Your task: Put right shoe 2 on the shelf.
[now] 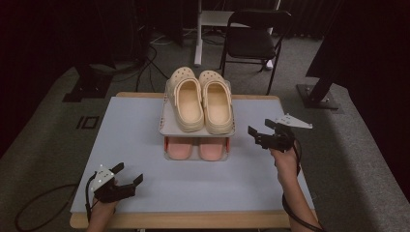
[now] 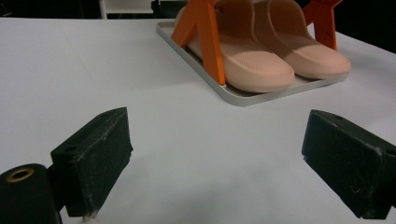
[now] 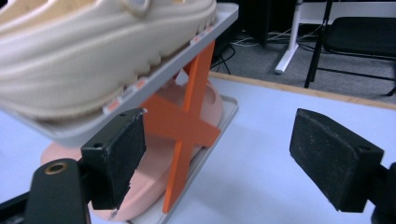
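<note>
A two-tier shoe rack [image 1: 167, 113] stands at centre-rear of the pale tabletop [image 1: 145, 174]. Upper tray carries a pair of cream clogs [image 1: 200, 99], toes pointing away from the person; lower tray carries a pair of pink slides [image 1: 196, 147], side by side, heels twd the person. Orange X-shaped side supports [image 3: 184, 123] join the two grey trays, as seen in right claw view. Left claw [image 1: 126, 178] sits near the front-left corner of the tabletop, held in the person's left hand [image 1: 102, 205], jaws spread wide w/ nothing between them; it is well apart from the rack. Left claw view confirms: both black pads [image 2: 95, 154] low over bare tabletop, lower tray and slides ahead and to the right. Right claw [image 1: 258, 131] is just beside the rack's right side, approx. level w/ the upper tray, jaws released and empty. In right claw view, one pad sits close under the upper tray edge; contact cannot be determined. A black folding chair [image 1: 254, 36] stands on the floor behind the tabletop.
</note>
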The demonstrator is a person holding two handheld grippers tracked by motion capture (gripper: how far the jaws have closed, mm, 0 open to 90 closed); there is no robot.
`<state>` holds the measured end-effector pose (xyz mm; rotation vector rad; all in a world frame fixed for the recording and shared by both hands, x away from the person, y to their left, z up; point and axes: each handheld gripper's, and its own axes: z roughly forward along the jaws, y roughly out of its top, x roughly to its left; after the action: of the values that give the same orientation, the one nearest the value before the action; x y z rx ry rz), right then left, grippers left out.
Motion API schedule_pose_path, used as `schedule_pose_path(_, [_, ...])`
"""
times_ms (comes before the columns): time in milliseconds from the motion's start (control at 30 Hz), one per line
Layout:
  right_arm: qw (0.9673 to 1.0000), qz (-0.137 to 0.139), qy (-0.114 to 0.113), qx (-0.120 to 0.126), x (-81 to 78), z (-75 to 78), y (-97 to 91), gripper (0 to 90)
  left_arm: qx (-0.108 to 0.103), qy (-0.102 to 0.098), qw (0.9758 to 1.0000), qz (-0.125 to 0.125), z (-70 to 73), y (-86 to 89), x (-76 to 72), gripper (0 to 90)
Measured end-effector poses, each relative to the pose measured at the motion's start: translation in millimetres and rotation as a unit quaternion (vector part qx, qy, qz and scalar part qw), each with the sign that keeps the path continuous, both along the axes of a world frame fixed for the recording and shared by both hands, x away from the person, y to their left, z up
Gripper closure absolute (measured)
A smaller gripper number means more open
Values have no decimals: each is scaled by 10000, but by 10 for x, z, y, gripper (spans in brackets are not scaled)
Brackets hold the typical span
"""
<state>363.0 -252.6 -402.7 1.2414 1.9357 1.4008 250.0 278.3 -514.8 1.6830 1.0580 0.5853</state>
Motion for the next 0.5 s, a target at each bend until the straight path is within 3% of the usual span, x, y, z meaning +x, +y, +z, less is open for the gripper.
schedule_pose_path(500, [9999, -14, 103, -55, -114, -477, -132, 156, -9, 6, 10000, 9, -3, -2, 5, 82])
